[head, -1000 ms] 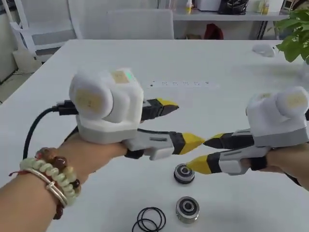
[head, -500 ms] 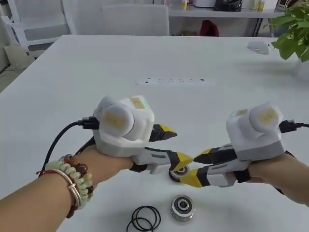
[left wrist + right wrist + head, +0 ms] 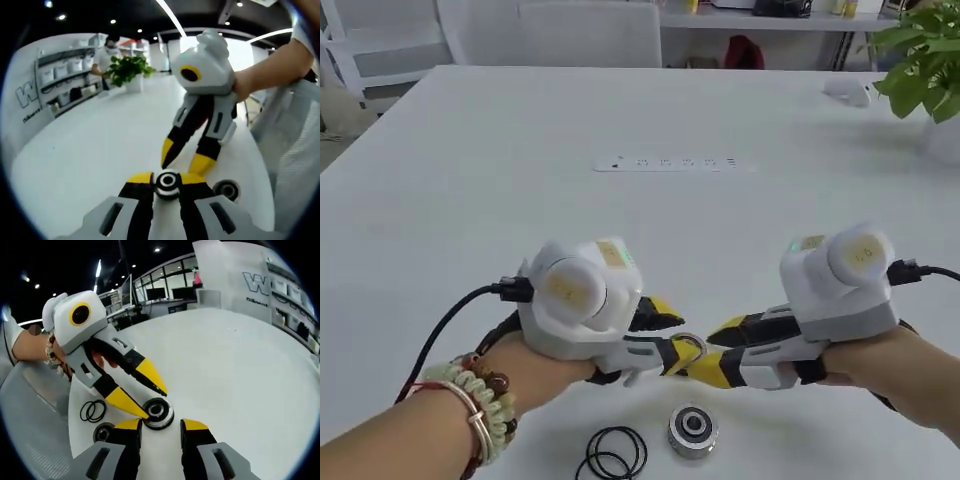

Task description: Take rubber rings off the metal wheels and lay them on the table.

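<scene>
So the small round metal wheel (image 3: 167,183), silver with a dark band around its rim and a dark hub, is pinched right between the yellow tips of the left gripper (image 3: 154,403). In the left gripper view both tips sit against the wheel's sides, so that one is clamped on it. The wheel is low down by the white table (image 3: 500,150), though I honestly can't tell if it's resting on the top or lifted a hair off it.

The right gripper (image 3: 178,170) comes in from the opposite side, nose to nose with the left one. Its jaws are parted with nothing between them, and its yellow tips hang just beside the wheel. In the right gripper view the wheel sits just ahead of the gap between its own two jaws.

Nearer the person there's a second wheel (image 3: 692,430), same kind, lying flat on the table by itself. Just beside it on the left are a couple of thin black rubber rings (image 3: 613,453), loose and overlapping each other.

Further out, a white power strip (image 3: 670,162) lies flat around the middle of the table, well apart from everything else. A leafy green plant (image 3: 920,50) pokes in at the far right corner. The hand on the left gripper has beaded bracelets (image 3: 470,400) on its wrist.
</scene>
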The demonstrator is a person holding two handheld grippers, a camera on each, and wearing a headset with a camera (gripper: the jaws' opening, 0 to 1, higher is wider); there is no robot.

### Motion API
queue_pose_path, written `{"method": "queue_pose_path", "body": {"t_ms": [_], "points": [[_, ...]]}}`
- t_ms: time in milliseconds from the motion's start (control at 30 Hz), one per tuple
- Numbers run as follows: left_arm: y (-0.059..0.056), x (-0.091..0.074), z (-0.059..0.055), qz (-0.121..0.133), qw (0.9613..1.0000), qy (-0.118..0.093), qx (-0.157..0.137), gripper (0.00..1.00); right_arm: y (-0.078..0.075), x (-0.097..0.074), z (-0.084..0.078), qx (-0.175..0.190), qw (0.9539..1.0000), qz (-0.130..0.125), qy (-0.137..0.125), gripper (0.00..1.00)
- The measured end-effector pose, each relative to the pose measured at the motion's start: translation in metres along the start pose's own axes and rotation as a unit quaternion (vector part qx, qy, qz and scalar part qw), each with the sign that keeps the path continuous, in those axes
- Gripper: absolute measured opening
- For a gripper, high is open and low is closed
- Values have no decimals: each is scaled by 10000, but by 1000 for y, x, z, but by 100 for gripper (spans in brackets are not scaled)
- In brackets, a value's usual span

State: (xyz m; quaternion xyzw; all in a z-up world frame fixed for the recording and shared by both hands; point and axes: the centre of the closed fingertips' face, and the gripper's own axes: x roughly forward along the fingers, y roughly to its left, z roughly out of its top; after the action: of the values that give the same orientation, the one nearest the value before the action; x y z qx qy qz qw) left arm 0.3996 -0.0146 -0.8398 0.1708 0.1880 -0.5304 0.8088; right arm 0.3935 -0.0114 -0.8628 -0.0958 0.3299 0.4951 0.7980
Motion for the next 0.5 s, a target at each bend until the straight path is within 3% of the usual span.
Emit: {"method": "queue_pose_path", "body": {"t_ms": [233, 367, 500], "points": [[-2, 1, -9, 1, 9999, 130, -70, 15, 5, 3, -1, -148, 9999, 67, 58, 27], [-2, 1, -7, 6, 9998, 60, -215, 15, 6, 4, -1, -233, 9997, 93, 55, 24], [-3, 0, -8, 43, 9999, 93, -114, 14, 4, 5, -3, -303, 9995, 67, 96, 22]]}}
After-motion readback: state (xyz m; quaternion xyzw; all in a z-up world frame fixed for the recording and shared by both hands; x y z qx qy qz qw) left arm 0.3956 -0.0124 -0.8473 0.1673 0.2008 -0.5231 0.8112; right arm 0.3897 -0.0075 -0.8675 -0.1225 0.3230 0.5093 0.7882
